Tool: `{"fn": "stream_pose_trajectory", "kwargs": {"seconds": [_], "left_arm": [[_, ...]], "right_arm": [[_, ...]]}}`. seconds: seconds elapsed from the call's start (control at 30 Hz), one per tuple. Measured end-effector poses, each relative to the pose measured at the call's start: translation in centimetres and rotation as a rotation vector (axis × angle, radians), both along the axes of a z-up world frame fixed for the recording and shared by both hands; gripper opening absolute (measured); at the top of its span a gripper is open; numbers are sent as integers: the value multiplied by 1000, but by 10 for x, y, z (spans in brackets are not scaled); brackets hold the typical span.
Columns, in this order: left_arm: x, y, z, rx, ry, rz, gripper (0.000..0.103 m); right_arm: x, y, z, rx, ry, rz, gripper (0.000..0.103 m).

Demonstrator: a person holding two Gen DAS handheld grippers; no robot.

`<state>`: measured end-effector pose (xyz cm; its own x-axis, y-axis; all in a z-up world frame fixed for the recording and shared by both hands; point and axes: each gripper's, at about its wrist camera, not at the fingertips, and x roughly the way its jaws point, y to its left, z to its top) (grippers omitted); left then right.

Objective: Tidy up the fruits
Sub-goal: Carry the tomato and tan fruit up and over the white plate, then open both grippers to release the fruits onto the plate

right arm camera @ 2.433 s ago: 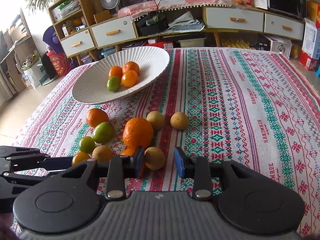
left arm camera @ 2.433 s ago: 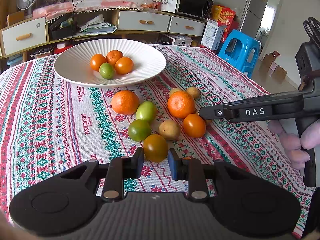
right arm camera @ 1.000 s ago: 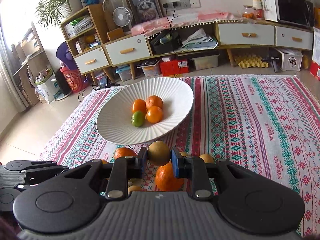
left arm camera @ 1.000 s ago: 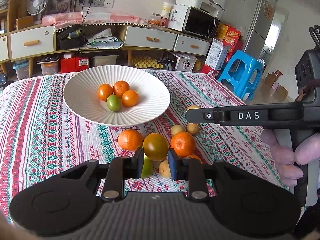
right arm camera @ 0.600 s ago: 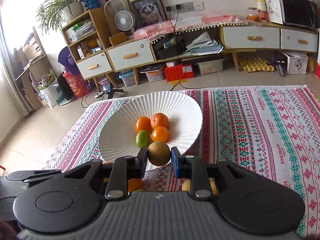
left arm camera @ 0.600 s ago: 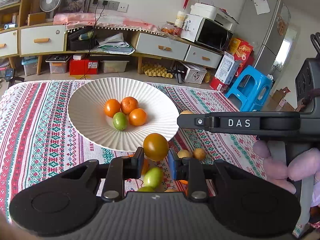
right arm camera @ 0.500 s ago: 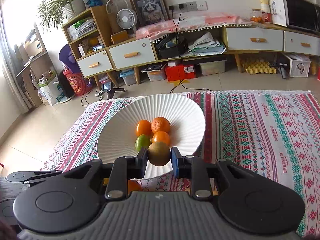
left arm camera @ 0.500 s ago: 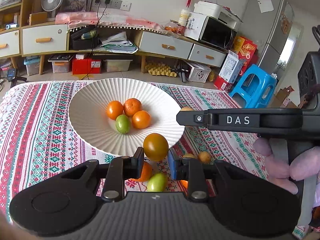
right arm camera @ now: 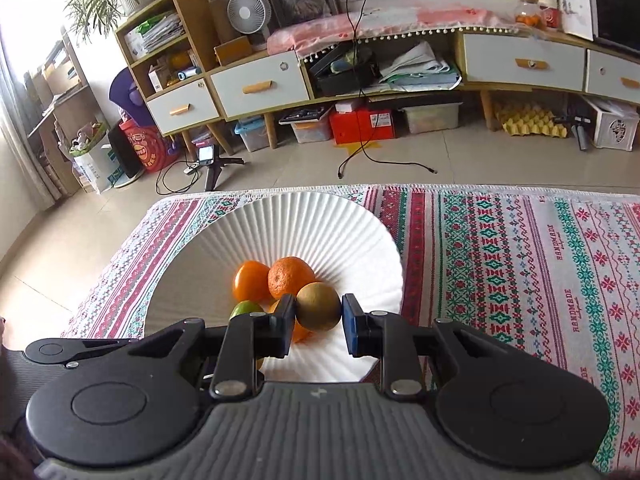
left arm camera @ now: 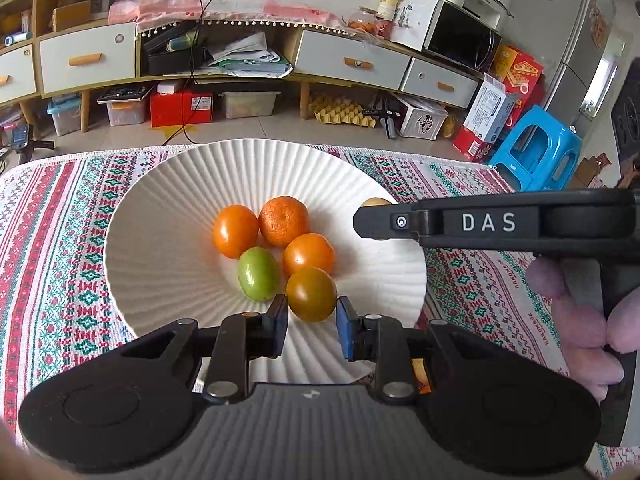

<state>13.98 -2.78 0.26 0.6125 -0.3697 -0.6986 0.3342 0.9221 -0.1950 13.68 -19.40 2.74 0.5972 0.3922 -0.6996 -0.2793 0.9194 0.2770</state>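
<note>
Fruit sits between both our claws over the white plate (left arm camera: 160, 240): our left gripper (left arm camera: 311, 318) stands open around a brownish-orange tomato (left arm camera: 311, 294), at 5 o'clock of the pile; our right gripper (right arm camera: 319, 320) pinches a brown fruit (right arm camera: 319, 306).

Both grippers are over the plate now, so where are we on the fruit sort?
Done: four fruits lie in the white ribbed plate, including a green one. In hand: the left gripper has opened around an orange-brown tomato over the plate; the right gripper has a brownish round fruit between its pads, grip unclear. Left: a yellowish fruit lies beyond the rim.
</note>
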Motion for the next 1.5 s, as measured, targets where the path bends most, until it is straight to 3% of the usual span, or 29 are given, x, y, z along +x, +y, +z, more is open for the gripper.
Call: {"fn": "stream_pose_trajectory", "kwargs": {"seconds": [0.63, 0.97, 1.13, 1.23, 1.5], "left_arm": [[5, -1, -1, 68, -20, -13, 28], [6, 1, -1, 65, -30, -20, 29], [4, -1, -1, 79, -42, -34, 38], [3, -1, 0, 82, -52, -37, 49], [-7, 1, 11, 91, -76, -42, 64]], "right_arm": [[21, 8, -13, -2, 31, 43, 23], [24, 9, -13, 3, 29, 44, 26], [23, 9, -11, 2, 20, 38, 32], [23, 7, -9, 8, 15, 26, 38], [19, 3, 0, 34, 11, -18, 56]]}}
